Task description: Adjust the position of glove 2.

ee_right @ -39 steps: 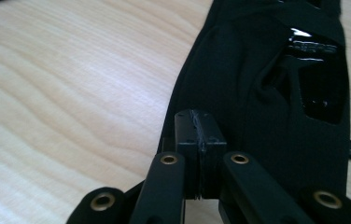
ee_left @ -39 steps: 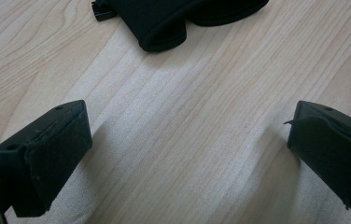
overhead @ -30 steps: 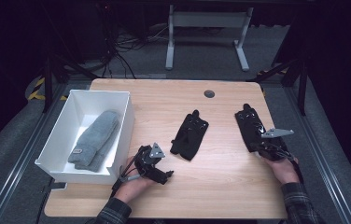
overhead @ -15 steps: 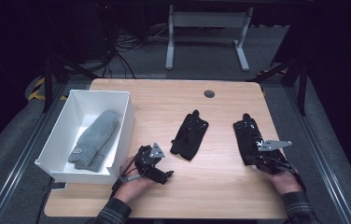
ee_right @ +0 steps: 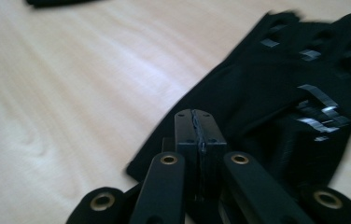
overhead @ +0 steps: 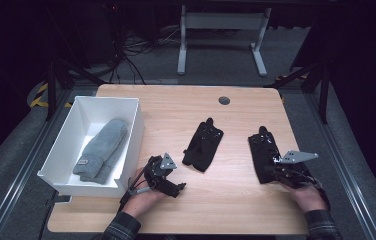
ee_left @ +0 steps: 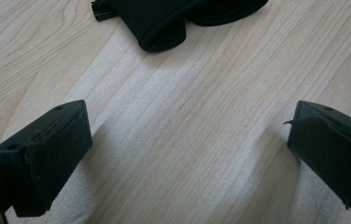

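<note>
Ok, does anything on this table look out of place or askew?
Nothing damaged or spilled. The two black gloves lie apart: one mid-table, tilted; the other near the right tool, whose jaws are shut. A grey glove lies in the white bin.

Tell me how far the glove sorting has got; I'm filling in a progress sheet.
Done: the grey gloves lie in the white bin. In hand: the right gripper is shut on the right black glove's cuff. Left: that glove and the middle black glove remain on the table; the left gripper waits open.

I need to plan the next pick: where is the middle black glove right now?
In the high view the middle black glove lies flat near the table's centre, between the white box and the other black glove.
</note>
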The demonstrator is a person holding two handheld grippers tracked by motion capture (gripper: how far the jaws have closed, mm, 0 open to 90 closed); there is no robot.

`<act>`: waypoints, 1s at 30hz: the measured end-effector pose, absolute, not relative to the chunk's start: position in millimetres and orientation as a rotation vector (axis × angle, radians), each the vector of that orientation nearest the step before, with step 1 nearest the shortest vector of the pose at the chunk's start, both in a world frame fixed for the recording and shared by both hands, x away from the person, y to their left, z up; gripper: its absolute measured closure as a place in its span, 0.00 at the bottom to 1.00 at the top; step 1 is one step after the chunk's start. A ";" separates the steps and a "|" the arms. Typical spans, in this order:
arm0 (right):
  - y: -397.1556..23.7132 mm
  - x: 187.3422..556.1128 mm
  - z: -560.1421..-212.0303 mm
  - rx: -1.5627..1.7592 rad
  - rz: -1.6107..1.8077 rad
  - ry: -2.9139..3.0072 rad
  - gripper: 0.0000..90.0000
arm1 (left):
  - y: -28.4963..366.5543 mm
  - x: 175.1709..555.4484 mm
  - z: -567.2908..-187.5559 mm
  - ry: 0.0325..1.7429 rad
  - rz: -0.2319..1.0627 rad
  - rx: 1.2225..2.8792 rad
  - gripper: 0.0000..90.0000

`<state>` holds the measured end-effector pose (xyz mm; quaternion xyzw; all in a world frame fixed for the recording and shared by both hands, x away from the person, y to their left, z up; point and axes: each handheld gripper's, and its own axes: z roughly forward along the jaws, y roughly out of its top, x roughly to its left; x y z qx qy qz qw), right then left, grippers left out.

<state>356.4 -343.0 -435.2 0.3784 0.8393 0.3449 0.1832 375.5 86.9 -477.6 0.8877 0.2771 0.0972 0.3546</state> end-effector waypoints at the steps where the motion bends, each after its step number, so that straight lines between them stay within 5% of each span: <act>1: -345.6 360.2 -433.2 1.077 0.974 2.348 0.99 | 86.9 375.5 -477.6 0.716 0.251 2.295 0.00; 18: -364.4 419.7 -449.5 1.217 0.910 2.271 1.00 | 86.9 375.6 -477.7 0.716 0.250 2.294 0.00; 30: -347.8 412.0 -452.1 1.184 0.905 2.319 1.00 | 86.9 375.6 -477.6 0.715 0.250 2.295 0.00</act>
